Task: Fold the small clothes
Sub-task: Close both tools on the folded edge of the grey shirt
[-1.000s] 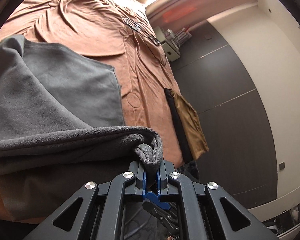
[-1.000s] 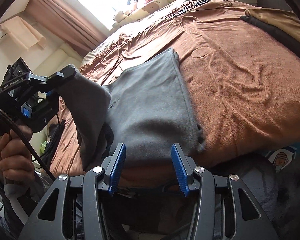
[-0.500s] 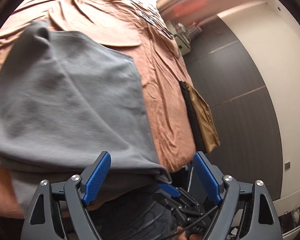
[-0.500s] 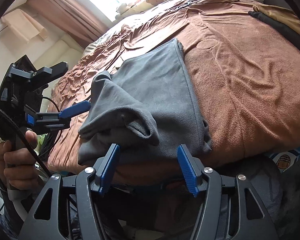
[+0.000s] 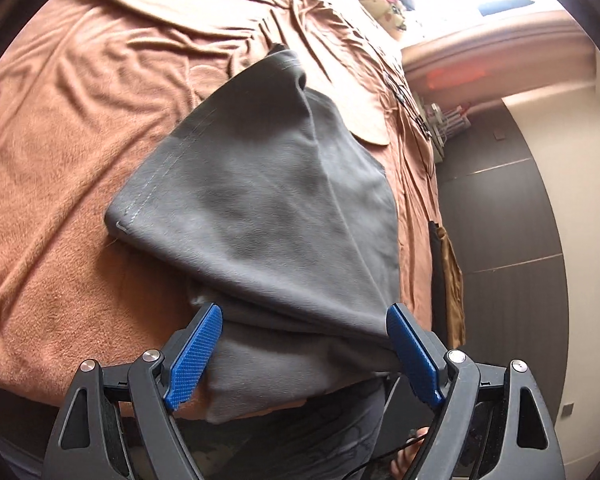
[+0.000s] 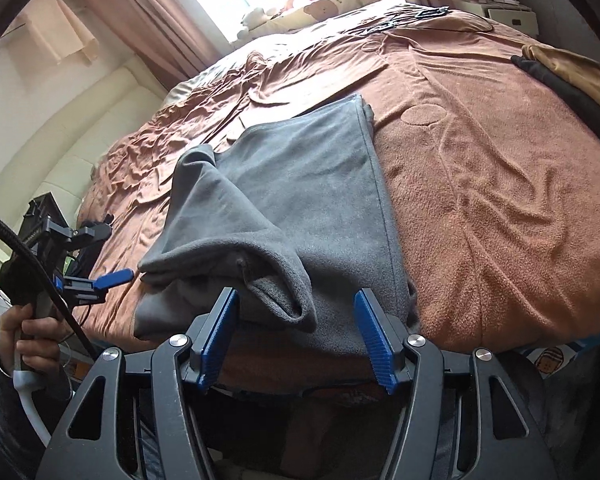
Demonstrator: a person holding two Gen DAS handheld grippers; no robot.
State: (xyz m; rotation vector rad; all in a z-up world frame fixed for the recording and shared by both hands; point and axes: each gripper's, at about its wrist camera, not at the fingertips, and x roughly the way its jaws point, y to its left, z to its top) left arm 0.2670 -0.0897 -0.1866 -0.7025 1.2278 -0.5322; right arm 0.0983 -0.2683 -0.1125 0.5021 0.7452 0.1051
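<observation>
**A:** So where's this at? The brown bed (image 6: 500, 184) takes up most of the view, and the grey garment (image 5: 260, 208) sits at its near edge, right in front of the person, one side flopped over the rest in a lumpy fold.

**B:** Yeah, that flap looks loose to me. Thick roll along the near side, not a crisp edge. I'd flatten the hump first, then pick the next fold line, otherwise it'll bulge.

**A:** And the claws?

**B:** Left claw (image 5: 300, 356) is spread wide, cloth sitting between the blue pads (image 5: 194, 356) but nothing pinched. It's just been opening, so that's the drop. Right claw (image 6: 296, 338) is spread too, its jaws having just opened a bit more, hovering over the rolled hem, not gripping.

**A:** Anything you can't make out?

**B:** Plenty. The garment's near hem hangs past the mattress edge and hides behind the claws, so I can't tell how the lower layers line up. Can't tell what kind of garment it is either. The dark and mustard clothes (image 6: 572, 76) at the far right are cut off by the frame.
</observation>
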